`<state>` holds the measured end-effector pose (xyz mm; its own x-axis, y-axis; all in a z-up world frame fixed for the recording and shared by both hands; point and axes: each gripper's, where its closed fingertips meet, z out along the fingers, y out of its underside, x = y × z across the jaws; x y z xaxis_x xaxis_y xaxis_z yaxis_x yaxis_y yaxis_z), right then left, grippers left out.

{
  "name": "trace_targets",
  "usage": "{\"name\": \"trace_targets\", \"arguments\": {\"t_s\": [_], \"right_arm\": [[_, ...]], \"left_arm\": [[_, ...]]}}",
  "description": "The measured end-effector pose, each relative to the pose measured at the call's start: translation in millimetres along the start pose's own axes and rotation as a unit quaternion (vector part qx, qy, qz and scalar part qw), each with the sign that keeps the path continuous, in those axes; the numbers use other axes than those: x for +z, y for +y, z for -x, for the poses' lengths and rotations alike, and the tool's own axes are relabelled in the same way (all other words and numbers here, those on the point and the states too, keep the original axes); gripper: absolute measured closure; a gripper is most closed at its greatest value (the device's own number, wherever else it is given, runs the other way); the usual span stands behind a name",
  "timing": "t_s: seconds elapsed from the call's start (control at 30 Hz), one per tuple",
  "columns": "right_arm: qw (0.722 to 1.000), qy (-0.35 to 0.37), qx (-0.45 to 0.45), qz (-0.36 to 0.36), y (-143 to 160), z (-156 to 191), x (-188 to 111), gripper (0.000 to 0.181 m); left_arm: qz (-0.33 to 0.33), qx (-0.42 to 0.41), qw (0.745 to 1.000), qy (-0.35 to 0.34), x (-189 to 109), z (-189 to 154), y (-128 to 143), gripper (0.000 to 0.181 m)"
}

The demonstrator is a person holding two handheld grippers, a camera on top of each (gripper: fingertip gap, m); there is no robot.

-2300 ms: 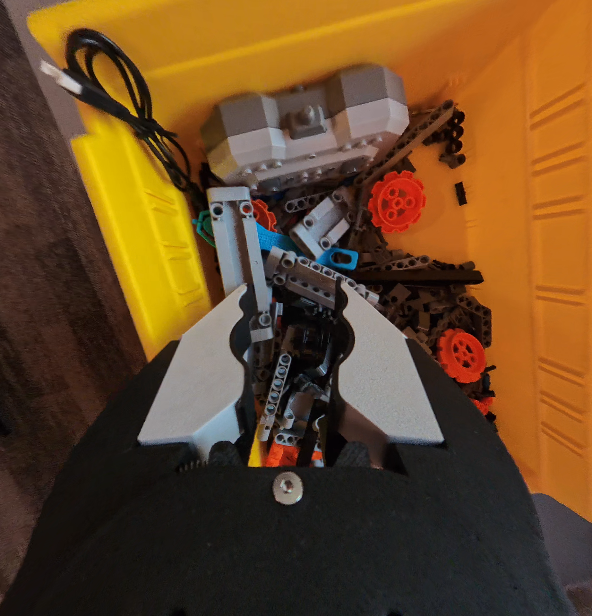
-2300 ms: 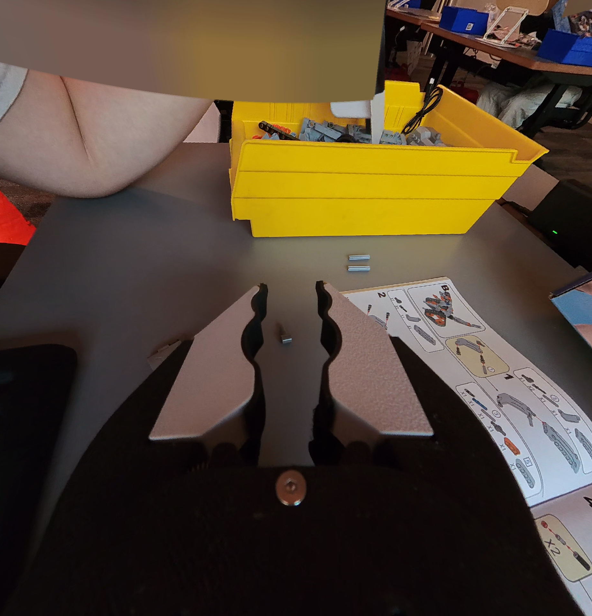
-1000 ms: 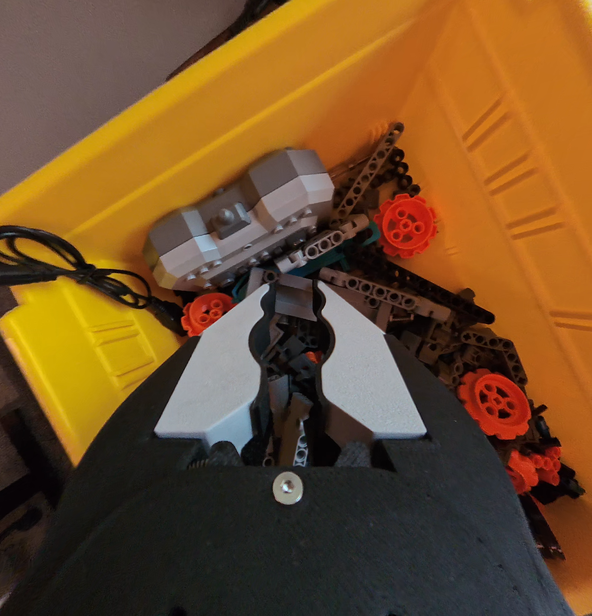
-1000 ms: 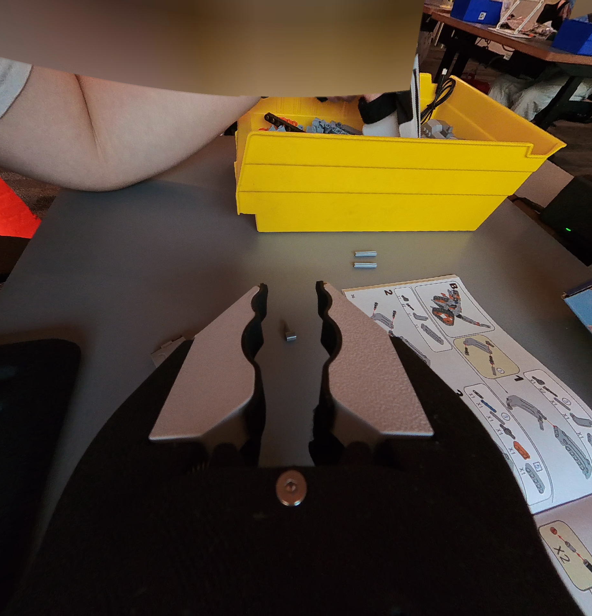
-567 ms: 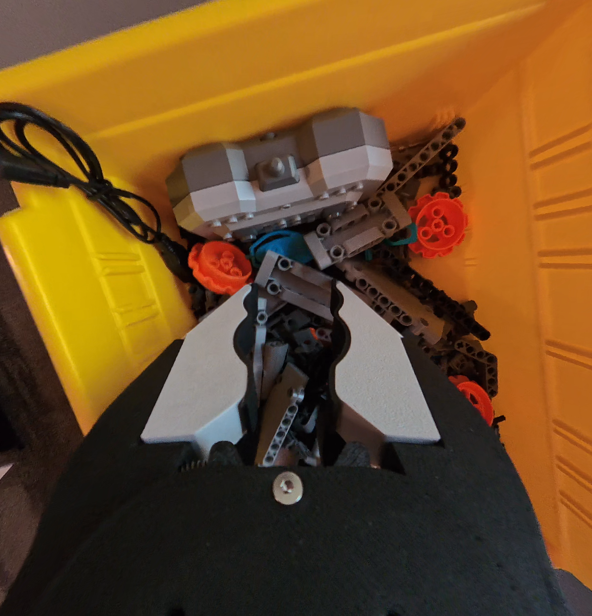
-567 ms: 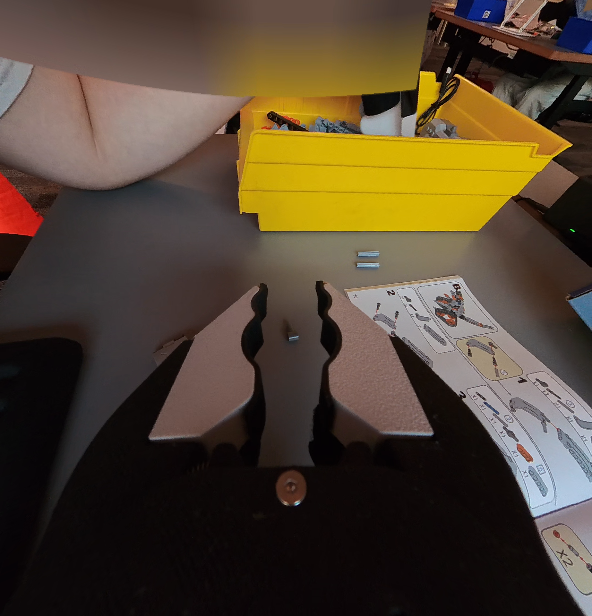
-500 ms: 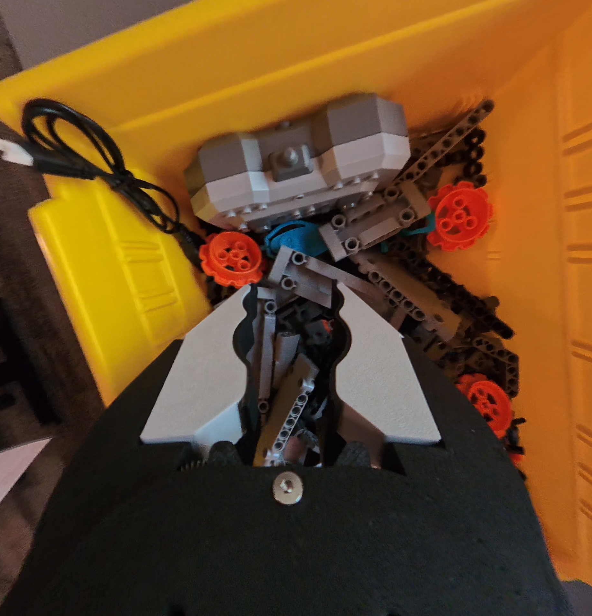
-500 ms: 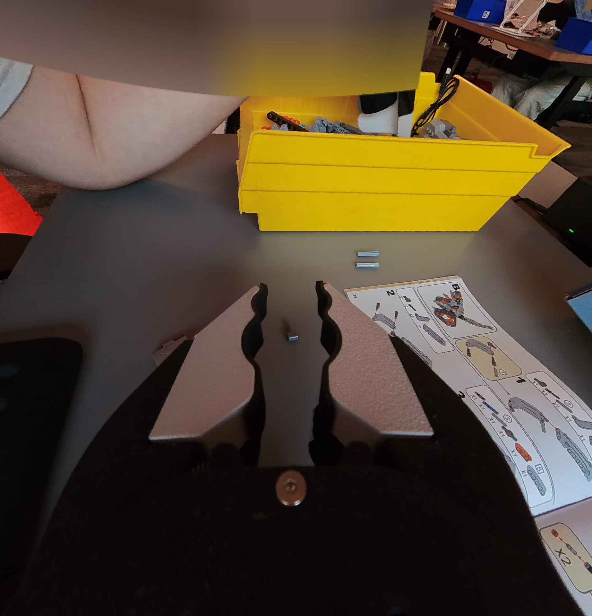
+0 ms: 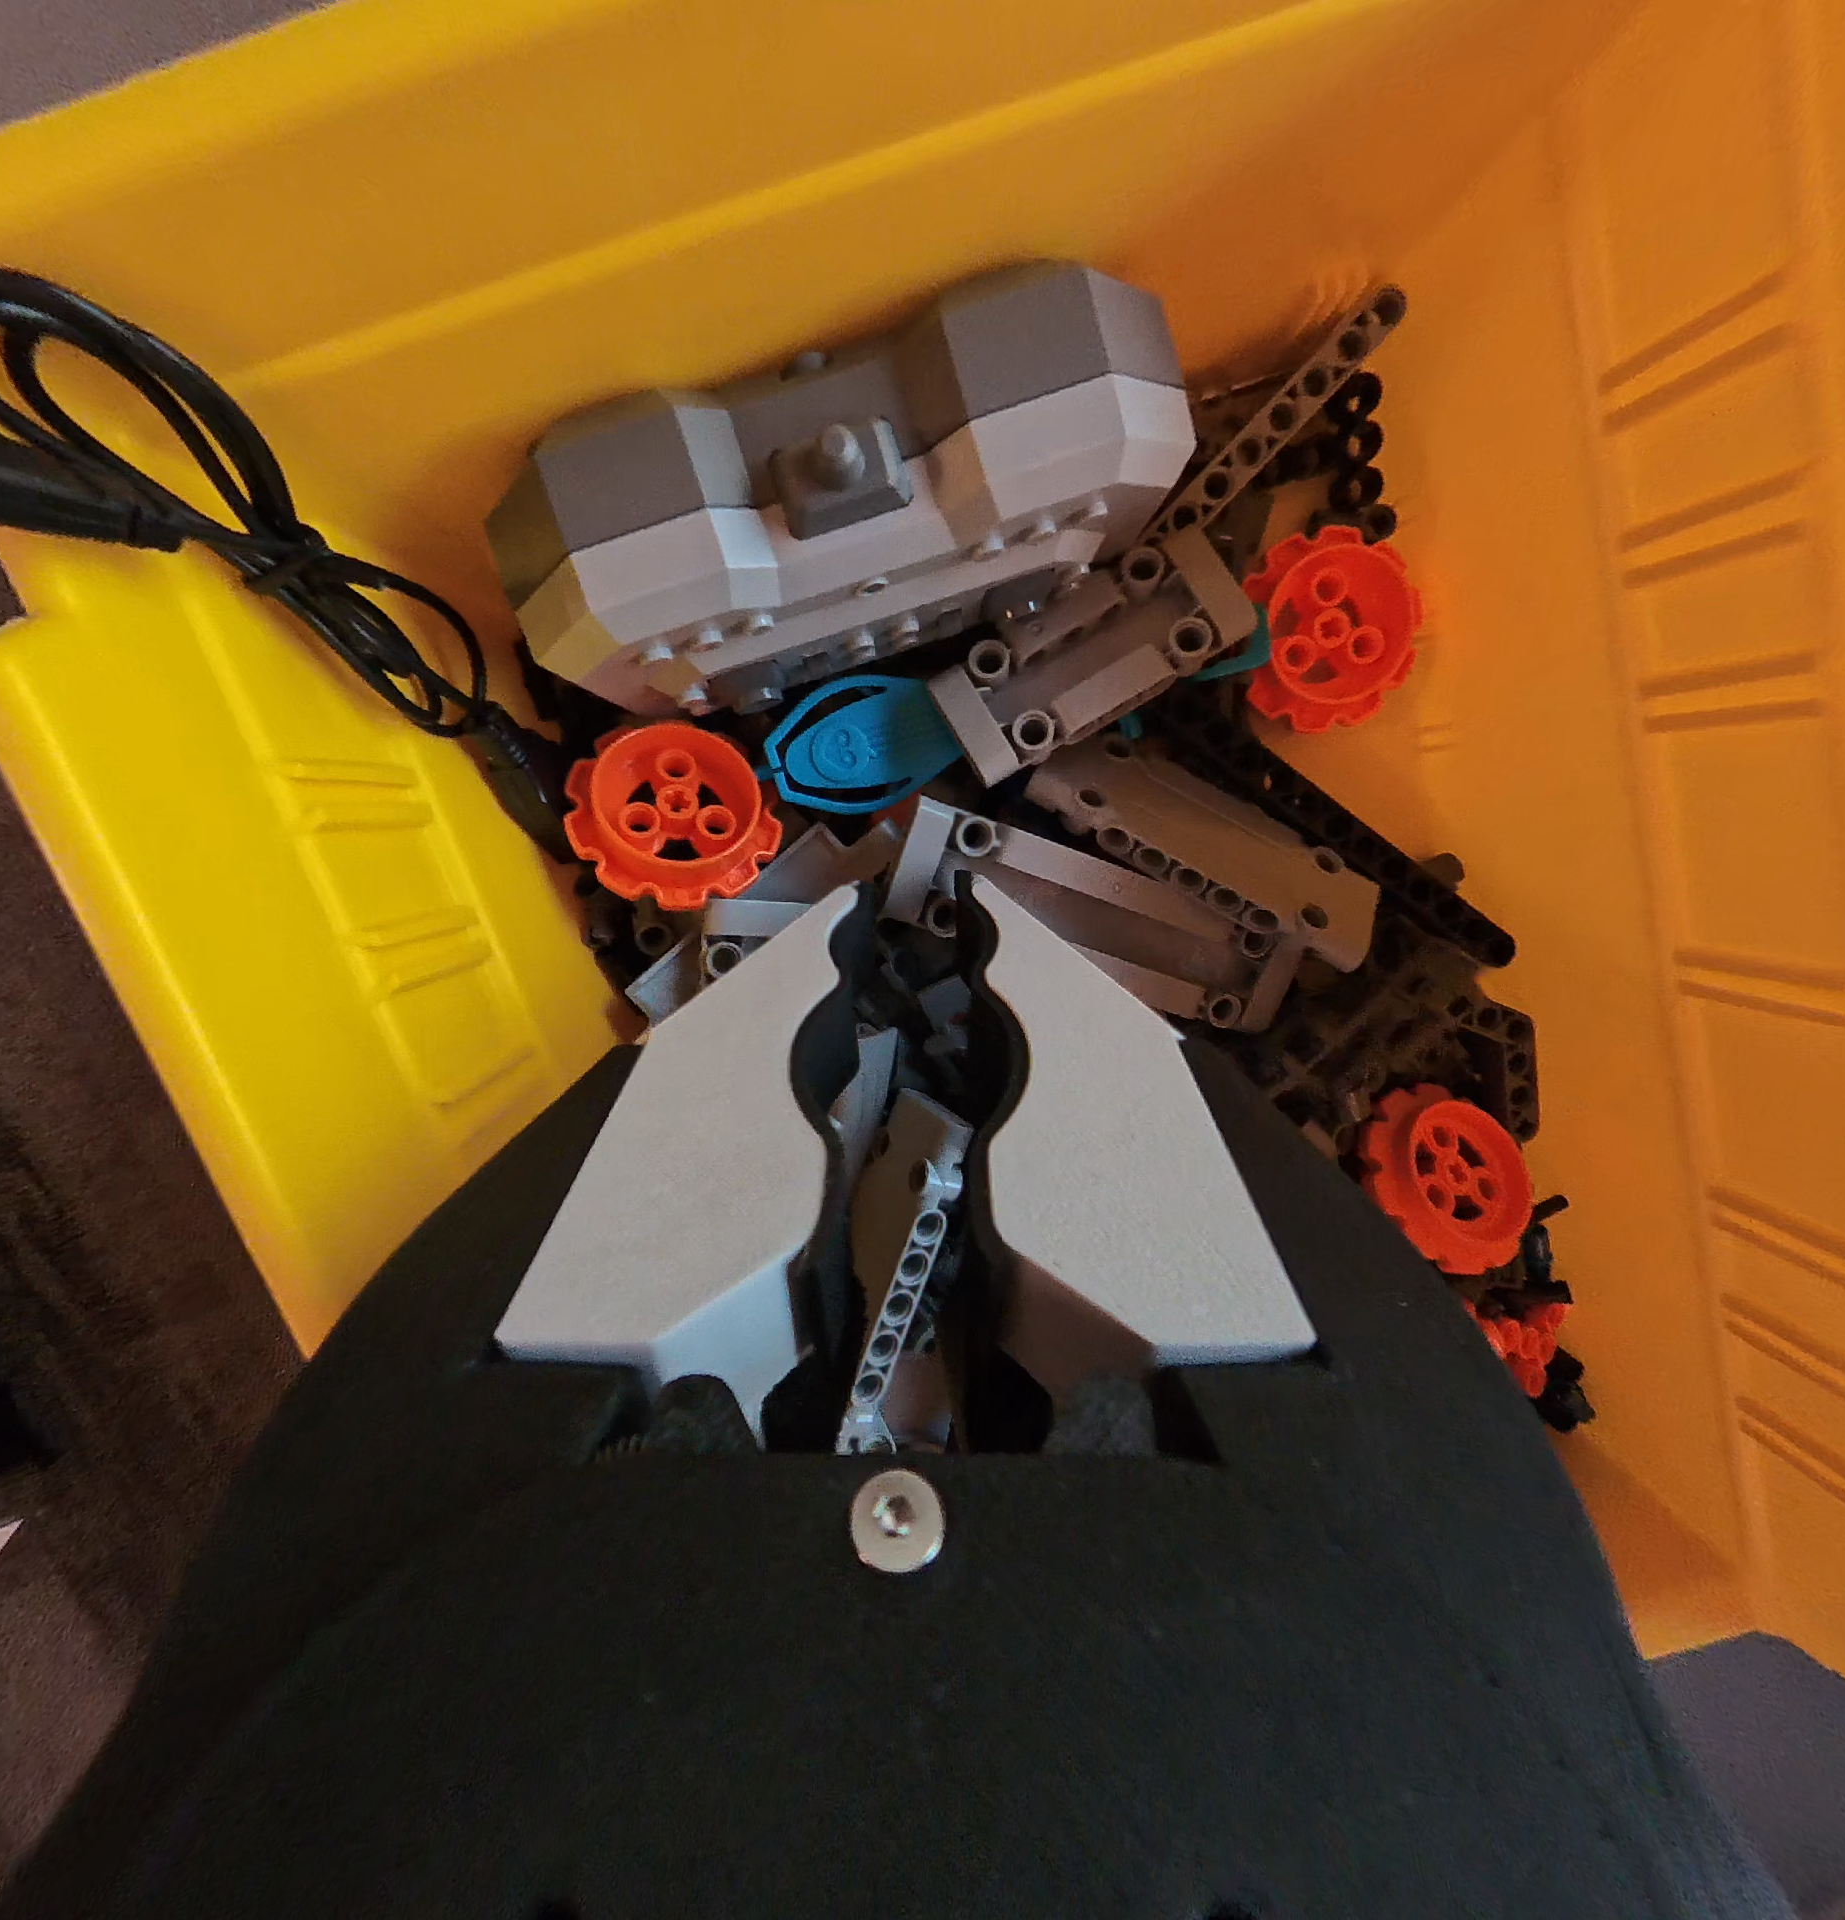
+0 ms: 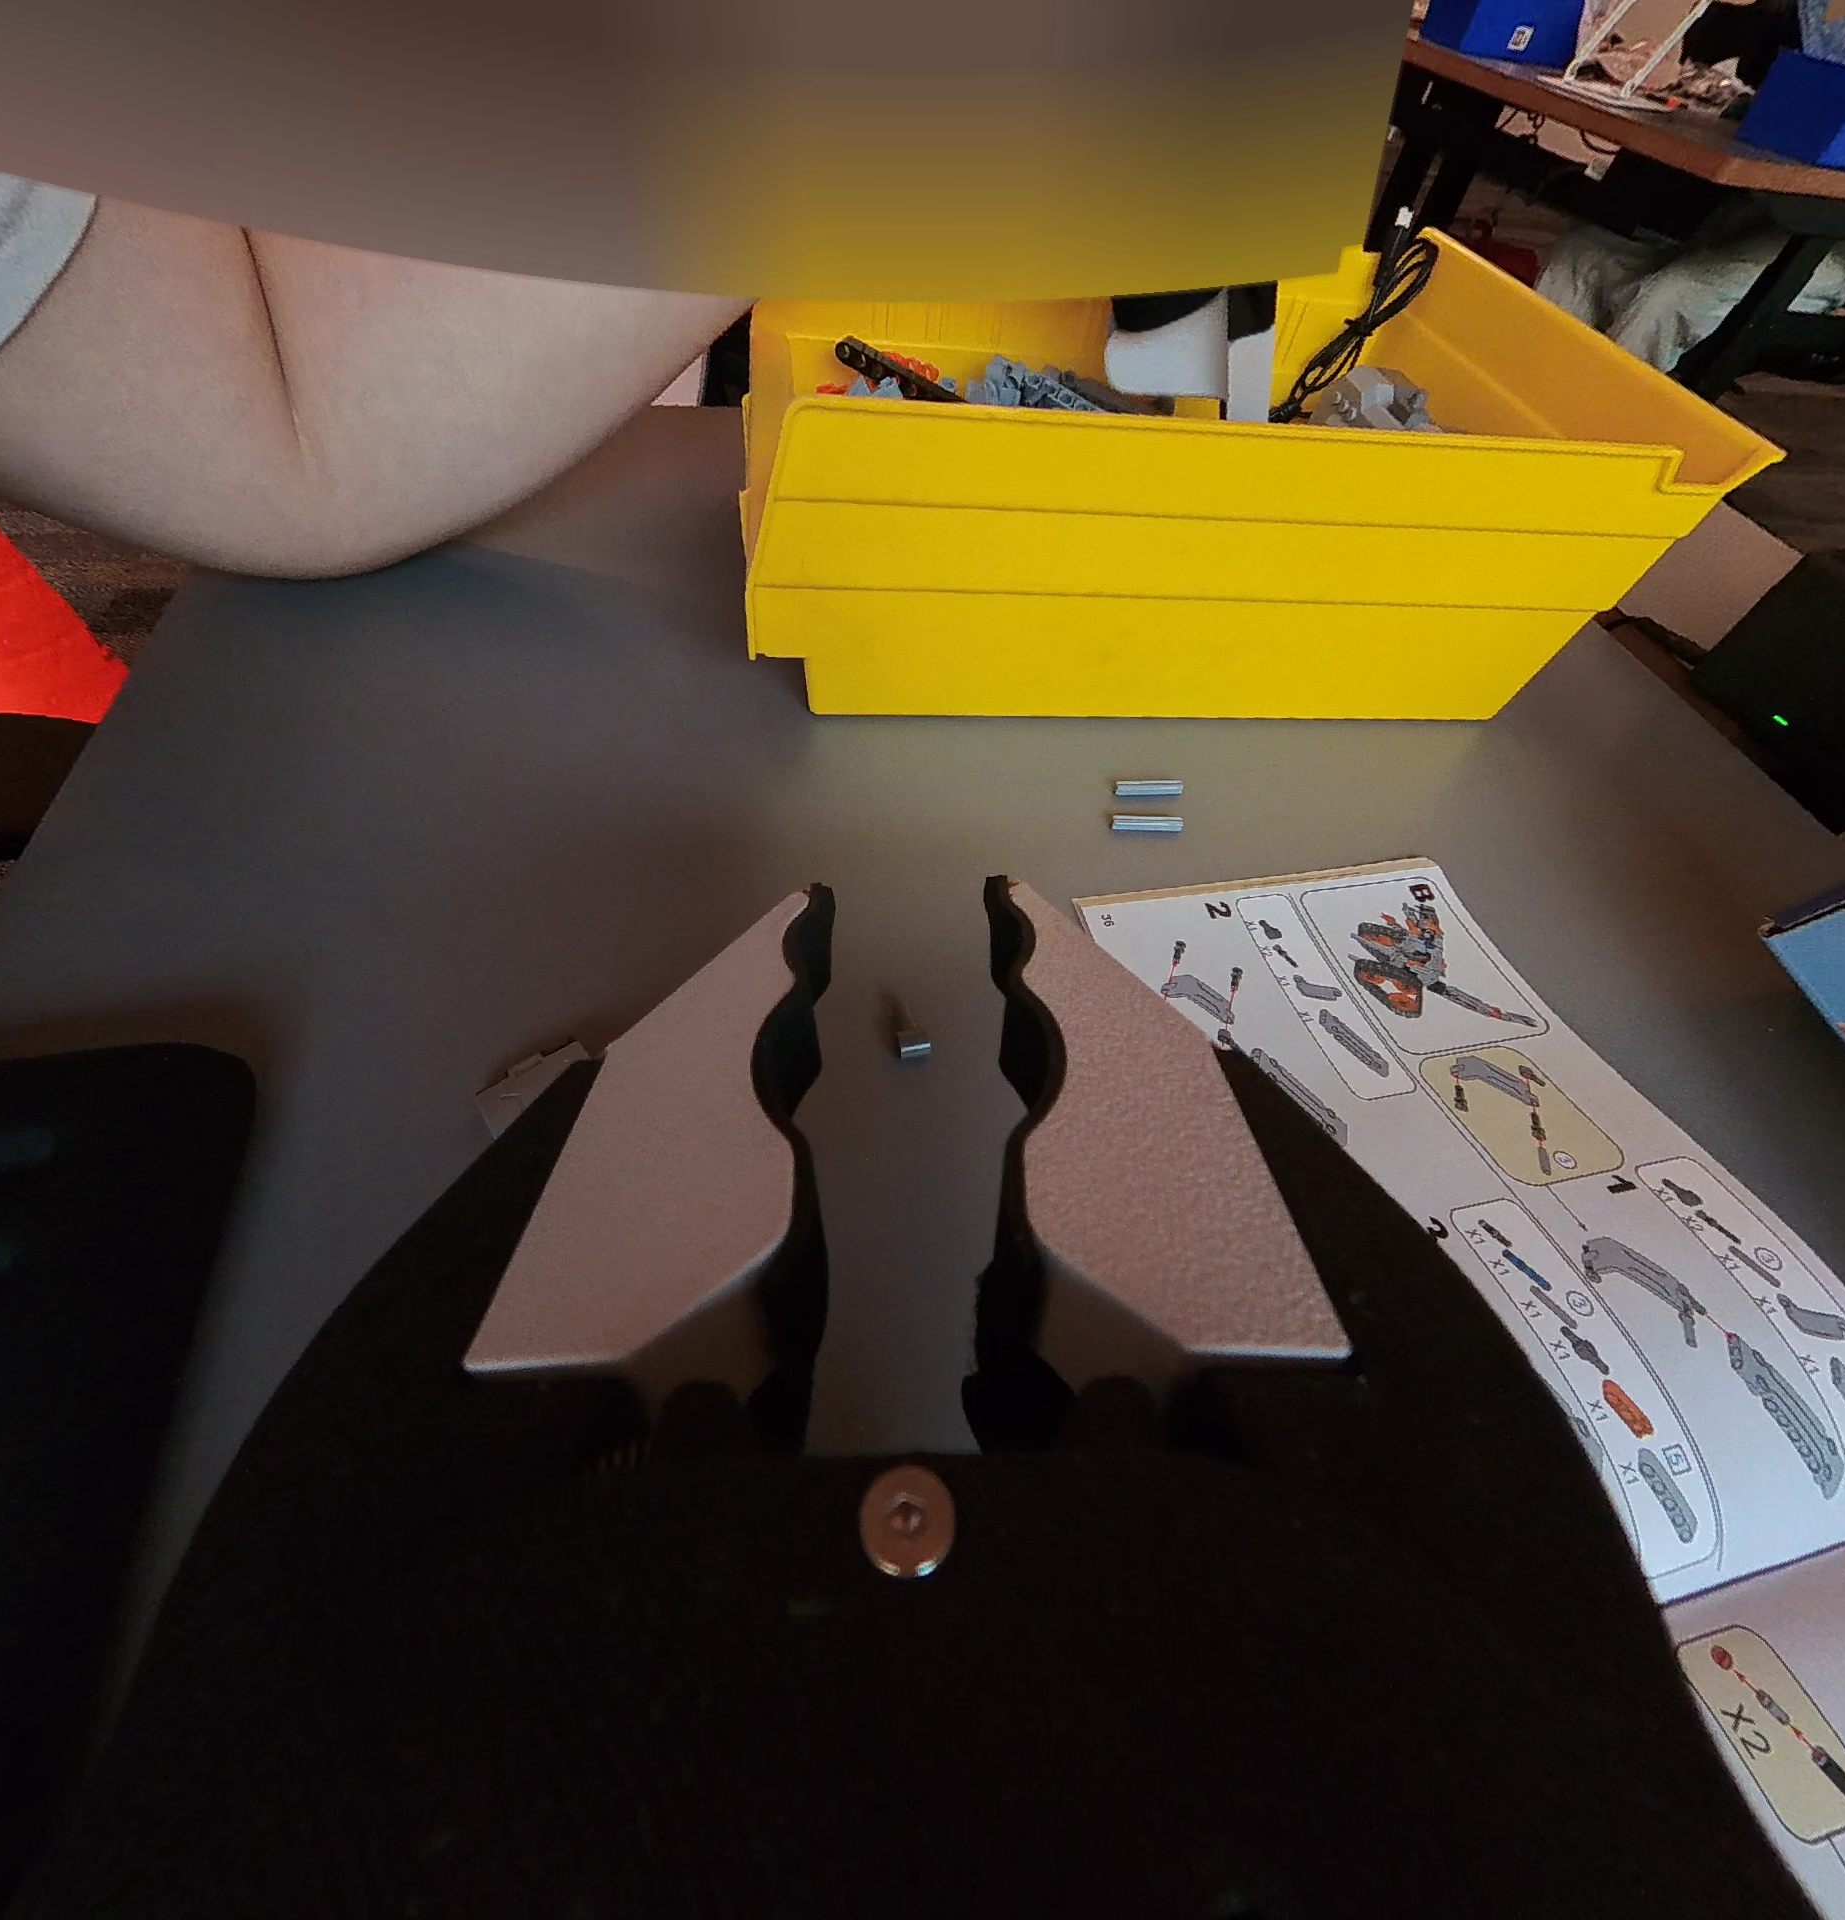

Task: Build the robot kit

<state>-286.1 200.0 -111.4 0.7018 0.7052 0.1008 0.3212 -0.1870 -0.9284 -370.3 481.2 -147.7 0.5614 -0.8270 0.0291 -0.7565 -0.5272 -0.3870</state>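
Down in the yellow plastic bin point(image 9: 305, 883), the left gripper point(image 9: 913, 904) is pushed into a heap of grey and black toy building pieces point(image 9: 1157, 894). Its jaws are only a little apart, and loose bits sit in the gap, so it cannot be told whether any one piece is truly held. A long grey beam with holes point(image 9: 902, 1288) lies between the jaws, nearer the camera. Just to the left of the tips an orange toothed wheel point(image 9: 674, 816) is seen, and a blue leaf-shaped piece point(image 9: 856, 750) lies just beyond them. A big grey and white block point(image 9: 845, 499) sits at the far wall, and a black cable point(image 9: 222, 540) hangs over the left rim.

Two pieces could be pinched at once here, because the heap is so tangled. The cable could be snagged if the gripper is pulled out toward the left.

On the grey counter point(image 10: 482, 779), the right gripper point(image 10: 907, 899) is held wide open and holds nothing. A tiny grey peg point(image 10: 912, 1039) lies between its jaws, not touched. It could be knocked and rolled away if the jaws are shut crookedly. Two small pale blue rods point(image 10: 1146, 805) lie farther off, and a paper sheet with building pictures point(image 10: 1469, 1195) lies at the right.
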Motion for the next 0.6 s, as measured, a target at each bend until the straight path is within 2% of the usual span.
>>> {"name": "trace_targets", "arguments": {"t_s": [0.2,0.3,0.37,0.43,0.53,0.6], "right_arm": [[1.000,0.000,0.000,0.000,0,0,0,0.152],[1.000,-0.001,0.000,0.001,1,0,0,0.152],[1.000,-0.001,-0.001,0.002,1,1,1,0.152],[1.000,-0.001,-0.002,0.003,1,1,1,0.152],[1.000,-0.001,-0.001,0.002,1,1,1,0.152],[1.000,-0.001,0.000,0.002,1,1,1,0.152]], "left_arm": [[-0.014,0.003,0.999,0.029,-12,-7,-1,0.171],[0.074,0.004,0.996,0.040,-9,-13,30,0.174],[0.090,0.001,0.995,0.039,-10,-15,35,0.174],[0.089,0.007,0.995,0.034,-15,-17,35,0.174],[0.049,0.009,0.999,0.022,-27,-17,23,0.172],[0.018,-0.020,0.999,-0.022,-38,0,14,0.152]]}}
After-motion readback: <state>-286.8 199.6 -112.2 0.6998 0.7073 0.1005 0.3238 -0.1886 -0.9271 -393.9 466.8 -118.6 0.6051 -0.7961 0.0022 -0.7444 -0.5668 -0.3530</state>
